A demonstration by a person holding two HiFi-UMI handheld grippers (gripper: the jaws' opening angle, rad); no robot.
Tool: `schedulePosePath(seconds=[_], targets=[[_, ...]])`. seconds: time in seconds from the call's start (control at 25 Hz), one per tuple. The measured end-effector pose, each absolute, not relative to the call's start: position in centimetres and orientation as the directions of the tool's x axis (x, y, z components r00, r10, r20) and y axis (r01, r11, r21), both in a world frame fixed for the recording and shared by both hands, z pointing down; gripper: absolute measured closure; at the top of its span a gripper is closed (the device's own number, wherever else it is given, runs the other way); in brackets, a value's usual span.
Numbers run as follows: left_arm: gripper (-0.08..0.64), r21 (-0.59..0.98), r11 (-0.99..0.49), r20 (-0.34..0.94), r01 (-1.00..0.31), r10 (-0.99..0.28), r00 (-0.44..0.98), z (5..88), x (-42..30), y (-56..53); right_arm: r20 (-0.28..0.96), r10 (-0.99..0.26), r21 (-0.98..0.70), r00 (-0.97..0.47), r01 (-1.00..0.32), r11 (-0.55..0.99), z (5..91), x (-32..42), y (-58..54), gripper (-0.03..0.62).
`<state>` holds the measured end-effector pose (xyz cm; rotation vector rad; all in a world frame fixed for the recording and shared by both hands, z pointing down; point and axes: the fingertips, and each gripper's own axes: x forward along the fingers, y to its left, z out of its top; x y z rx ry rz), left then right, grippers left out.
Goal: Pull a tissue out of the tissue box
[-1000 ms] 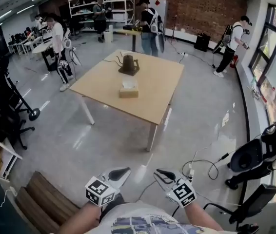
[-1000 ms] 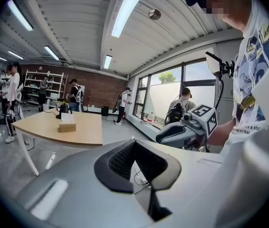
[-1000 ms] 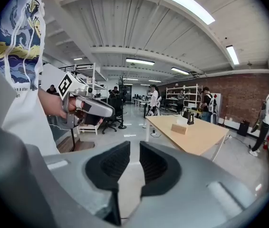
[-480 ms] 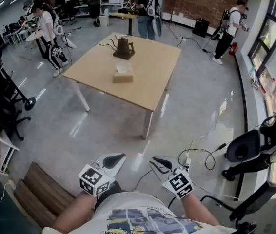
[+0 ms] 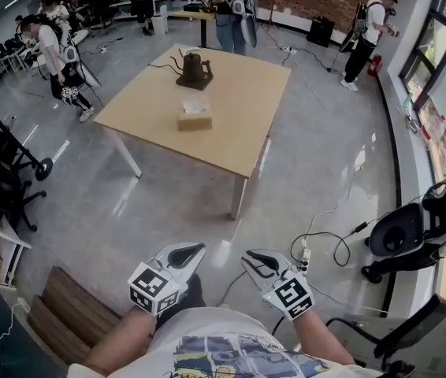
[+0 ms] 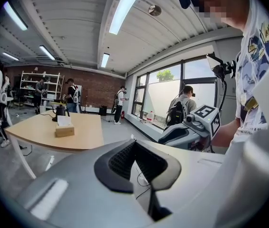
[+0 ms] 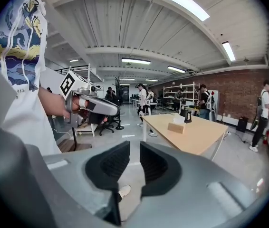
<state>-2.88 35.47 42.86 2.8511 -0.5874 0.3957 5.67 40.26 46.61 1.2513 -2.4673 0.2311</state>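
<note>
Tissue box (image 5: pixel 195 120) sits on the far counter (image 5: pixel 239 109), near a kettle (image 5: pixel 194 69). Close in, the left hand-held gripper (image 5: pixel 190 252) is closed and the right hand-held gripper (image 5: pixel 256 258) stands apart, both empty.

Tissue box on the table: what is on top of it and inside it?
A white tissue sticks up from the top of the tissue box. The inside is covered by the box itself, so its contents cannot be seen.
</note>
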Motion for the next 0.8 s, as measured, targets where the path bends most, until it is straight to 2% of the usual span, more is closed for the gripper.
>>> schedulePosePath(seconds=[0.28,0.8], targets=[[0.554,0.188,-0.905,0.270,-0.382,-0.326,0.906,43.6,-3.0,28.4,0.445,-0.731,0.038,-0.517,-0.804,0.593,46.7,5.2,34.1,0.525],[0.554,0.127,-0.920,0.267,-0.371,-0.329,0.906,43.9,-9.2,12.0,0.479,-0.720,0.042,-0.503,-0.806,0.591,46.6,-0.6,16.4,0.525]])
